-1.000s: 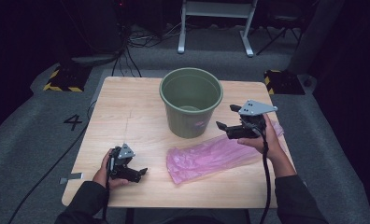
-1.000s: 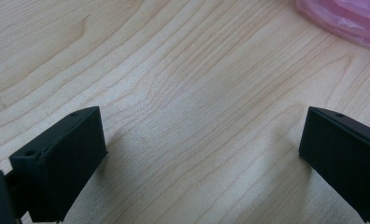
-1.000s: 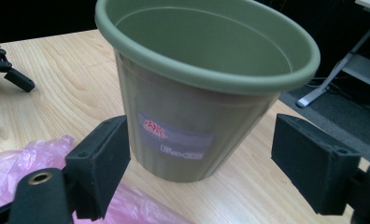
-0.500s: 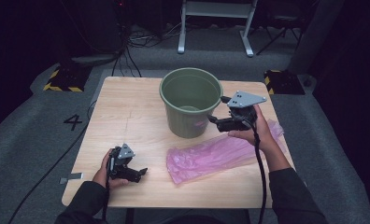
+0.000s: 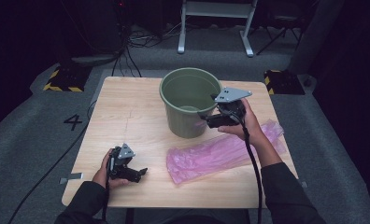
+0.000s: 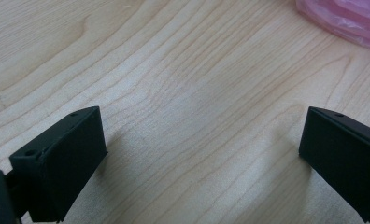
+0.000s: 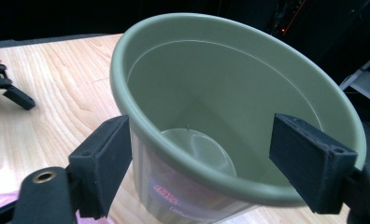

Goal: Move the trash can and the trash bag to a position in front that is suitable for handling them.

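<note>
Your right hand-held gripper point(image 5: 205, 116) is held wide open at the green bucket's point(image 5: 188, 108) near rim, frame centre. Your left hand-held gripper point(image 5: 141, 172), also wide open, rests on the tabletop point(image 5: 127, 116) lower left, near the pink bag point(image 5: 220, 151).

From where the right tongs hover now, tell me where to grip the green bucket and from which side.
Grip the near rim of the green bucket, coming from its right side where the right tongs already straddle it, open. It stands upright with a rolled lip, so one pad inside and one outside the wall should probably hold best.
</note>
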The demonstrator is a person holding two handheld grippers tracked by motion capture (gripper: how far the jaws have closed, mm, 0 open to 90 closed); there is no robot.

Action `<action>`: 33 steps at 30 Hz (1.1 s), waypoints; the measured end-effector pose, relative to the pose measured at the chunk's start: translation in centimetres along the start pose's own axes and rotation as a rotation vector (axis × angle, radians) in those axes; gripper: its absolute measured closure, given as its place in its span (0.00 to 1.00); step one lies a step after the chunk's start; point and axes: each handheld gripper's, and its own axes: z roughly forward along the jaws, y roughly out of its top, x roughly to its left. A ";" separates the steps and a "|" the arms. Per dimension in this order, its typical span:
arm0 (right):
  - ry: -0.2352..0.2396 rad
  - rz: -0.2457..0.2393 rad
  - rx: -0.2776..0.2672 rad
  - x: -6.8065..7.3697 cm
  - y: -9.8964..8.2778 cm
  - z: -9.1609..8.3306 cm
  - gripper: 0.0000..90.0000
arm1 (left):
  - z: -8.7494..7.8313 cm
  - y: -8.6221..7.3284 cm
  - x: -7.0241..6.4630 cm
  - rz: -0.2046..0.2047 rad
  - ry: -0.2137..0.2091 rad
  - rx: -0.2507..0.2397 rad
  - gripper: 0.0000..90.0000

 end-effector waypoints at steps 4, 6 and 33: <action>0.020 -0.008 0.004 0.1 0.4 0.7 0.25 | 0.0 0.0 0.0 -0.002 0.000 0.000 0.01; 0.052 -0.008 0.009 0.2 0.7 1.3 0.25 | 0.0 0.0 0.0 0.000 0.001 0.000 0.01; 0.228 -0.263 0.182 3.3 2.9 5.0 0.87 | 0.0 -0.1 0.0 -0.005 0.003 -0.002 0.01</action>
